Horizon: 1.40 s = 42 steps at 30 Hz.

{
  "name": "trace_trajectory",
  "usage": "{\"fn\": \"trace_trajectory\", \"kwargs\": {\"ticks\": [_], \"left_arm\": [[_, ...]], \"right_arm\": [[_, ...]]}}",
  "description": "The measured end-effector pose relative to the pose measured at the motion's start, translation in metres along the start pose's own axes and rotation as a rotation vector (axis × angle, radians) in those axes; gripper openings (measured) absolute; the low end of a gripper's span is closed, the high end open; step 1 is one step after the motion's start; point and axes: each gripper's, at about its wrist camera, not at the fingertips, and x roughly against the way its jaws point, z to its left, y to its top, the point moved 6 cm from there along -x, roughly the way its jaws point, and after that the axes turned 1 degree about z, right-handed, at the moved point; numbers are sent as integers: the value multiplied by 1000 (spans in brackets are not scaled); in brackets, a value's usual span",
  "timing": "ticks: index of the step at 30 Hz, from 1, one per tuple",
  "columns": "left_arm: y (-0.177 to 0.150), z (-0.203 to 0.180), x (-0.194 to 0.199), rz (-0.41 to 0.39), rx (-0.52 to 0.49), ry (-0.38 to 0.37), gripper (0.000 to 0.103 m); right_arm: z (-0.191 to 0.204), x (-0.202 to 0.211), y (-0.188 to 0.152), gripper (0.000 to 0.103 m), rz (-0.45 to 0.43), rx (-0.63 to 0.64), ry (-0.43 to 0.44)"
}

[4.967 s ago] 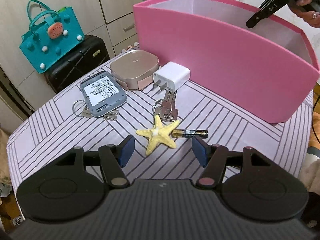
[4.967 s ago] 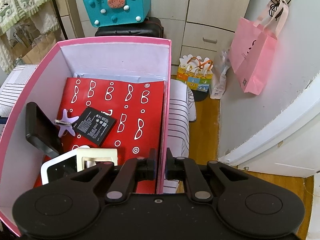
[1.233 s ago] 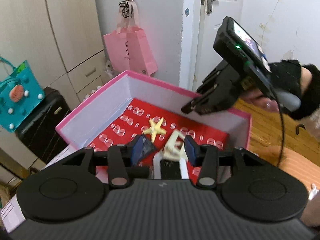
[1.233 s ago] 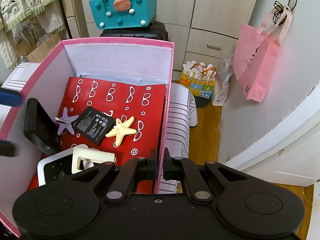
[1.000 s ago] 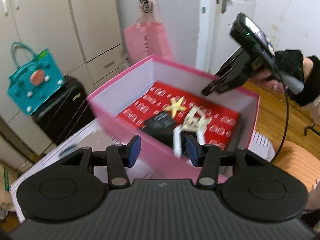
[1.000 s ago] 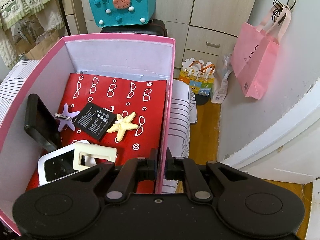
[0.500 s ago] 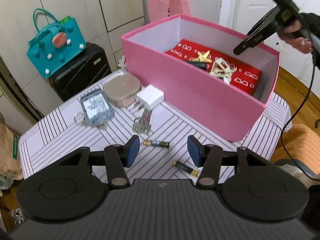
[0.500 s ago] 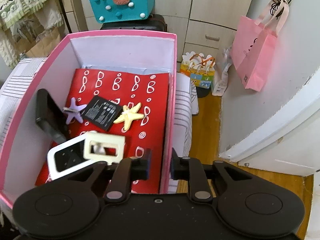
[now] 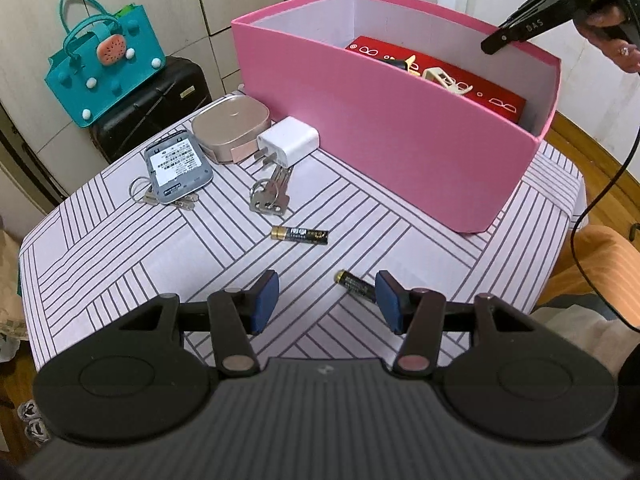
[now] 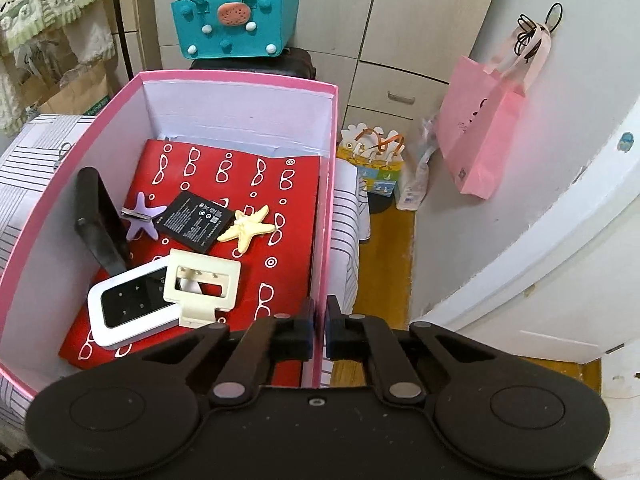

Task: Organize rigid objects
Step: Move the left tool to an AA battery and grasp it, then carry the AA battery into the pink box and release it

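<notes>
My left gripper hangs open and empty low over the striped table. A black-and-gold battery lies just ahead of it, its end at the right pad, untouched. A second battery, a bunch of keys, a white charger, a rose-gold case and a grey router lie farther off. The pink box holds a yellow starfish, a purple starfish clip, a black battery pack and a cream clip. My right gripper is shut on the box's right wall.
A black phone leans on the box's left wall beside a white device. A teal bag sits on a black suitcase behind the table. A pink bag hangs by the door. The right gripper's cable hangs at the table's right edge.
My left gripper swung back from above the box and came down over the table near the batteries. The right gripper's jaws parted briefly, then shut again at the box wall.
</notes>
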Motion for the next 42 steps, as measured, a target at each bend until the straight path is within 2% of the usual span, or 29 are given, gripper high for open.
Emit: {"fn": "trace_trajectory", "kwargs": {"ticks": [8,13,21,24,29,30,34,38,42], "left_arm": [[-14,-15,-8,-17,-36,9,52],[-18,-23,-18,-12,-39,-40,52],[-14,-29,-30,-46,-154,-63,52],[-12,-27,-33,-52,-171,-96,53],[-11,-22,-36,-70,-150,-143,51],[-12,-22,-36,-78,-154,-147,39],[-13,-22,-32,-90,-162,-142,39],[-12,-24,-31,-90,-177,-100,39],[-2,-15,-24,-78,-117,-99,39]], "right_arm": [[2,1,-4,9,-30,0,-9],[3,1,-3,9,-28,0,-10],[4,0,-3,10,-24,5,-9],[4,0,-3,10,-23,7,-12],[4,-1,-2,10,-19,1,-10],[3,-1,-2,10,-19,0,-9],[2,0,-2,10,-16,-6,-2],[2,0,-2,10,-17,-7,-2],[2,-1,-2,10,-18,-6,0]]}}
